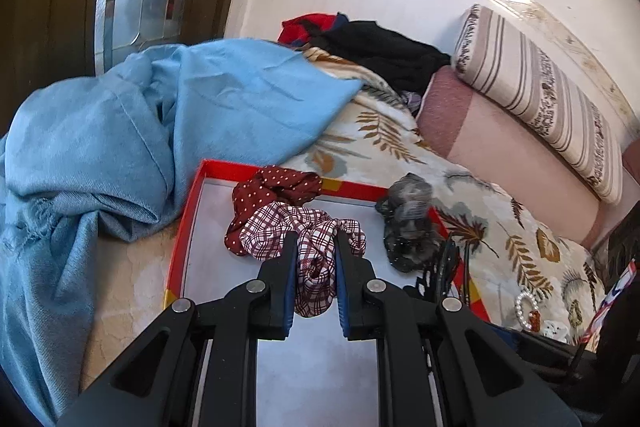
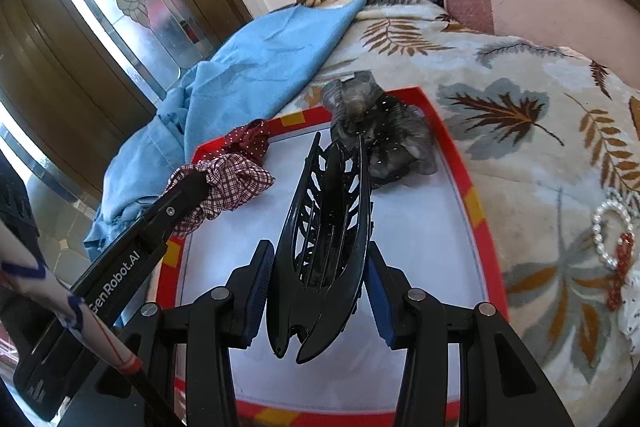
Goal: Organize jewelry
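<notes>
Left wrist view: left claw (image 1: pixel 316 259) is clenched on the plaid scrunchie (image 1: pixel 308 227), inside the red-rimmed tray (image 1: pixel 188 211) on the bed. The polka-dot scrunchie (image 1: pixel 276 187) touches it behind; a grey scrunchie (image 1: pixel 408 219) drapes over the tray's right rim.

Right wrist view: right claw (image 2: pixel 320 279) grasps the black hair clip (image 2: pixel 324 239) above the tray (image 2: pixel 480 211). What looks like a pearl bracelet (image 2: pixel 612 223) lies on the leaf-print blanket (image 2: pixel 520 131), outside the tray.

I see three scrunchies (image 1: pixel 304 227) in the tray (image 1: pixel 188 211) on the bed (image 1: pixel 500 227). A bracelet (image 2: pixel 610 223) lies right of the tray.
</notes>
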Demonstrator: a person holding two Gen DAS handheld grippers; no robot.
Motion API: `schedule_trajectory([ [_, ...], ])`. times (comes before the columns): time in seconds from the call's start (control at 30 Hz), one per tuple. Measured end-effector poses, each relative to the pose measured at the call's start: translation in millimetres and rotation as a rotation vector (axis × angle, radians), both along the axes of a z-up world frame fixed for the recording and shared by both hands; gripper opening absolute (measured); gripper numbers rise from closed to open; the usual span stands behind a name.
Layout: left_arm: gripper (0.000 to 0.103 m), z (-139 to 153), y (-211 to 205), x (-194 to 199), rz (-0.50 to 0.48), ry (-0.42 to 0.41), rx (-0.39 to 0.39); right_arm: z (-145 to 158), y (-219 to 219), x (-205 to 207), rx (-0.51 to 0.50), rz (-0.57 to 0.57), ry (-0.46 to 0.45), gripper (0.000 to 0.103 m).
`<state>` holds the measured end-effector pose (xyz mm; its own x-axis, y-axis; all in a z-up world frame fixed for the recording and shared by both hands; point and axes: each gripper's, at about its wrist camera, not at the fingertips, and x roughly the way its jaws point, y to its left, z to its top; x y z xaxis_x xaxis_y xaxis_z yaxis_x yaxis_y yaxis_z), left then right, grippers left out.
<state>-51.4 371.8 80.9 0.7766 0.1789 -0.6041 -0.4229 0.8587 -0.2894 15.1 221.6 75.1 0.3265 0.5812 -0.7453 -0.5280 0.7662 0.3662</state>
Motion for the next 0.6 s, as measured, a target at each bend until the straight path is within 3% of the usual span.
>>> schedule_trajectory([
  [0.43, 0.019, -11.8, 4.4, 7.4, 0.035, 0.062, -0.014, -17.7, 5.9, 20.7, -0.007, -0.016, 0.045, 0.049],
  [0.6, 0.032, -10.7, 4.4, 7.4, 0.048, 0.063, -0.004, -21.7, 0.7, 24.4, 0.008, -0.024, 0.064, 0.051],
])
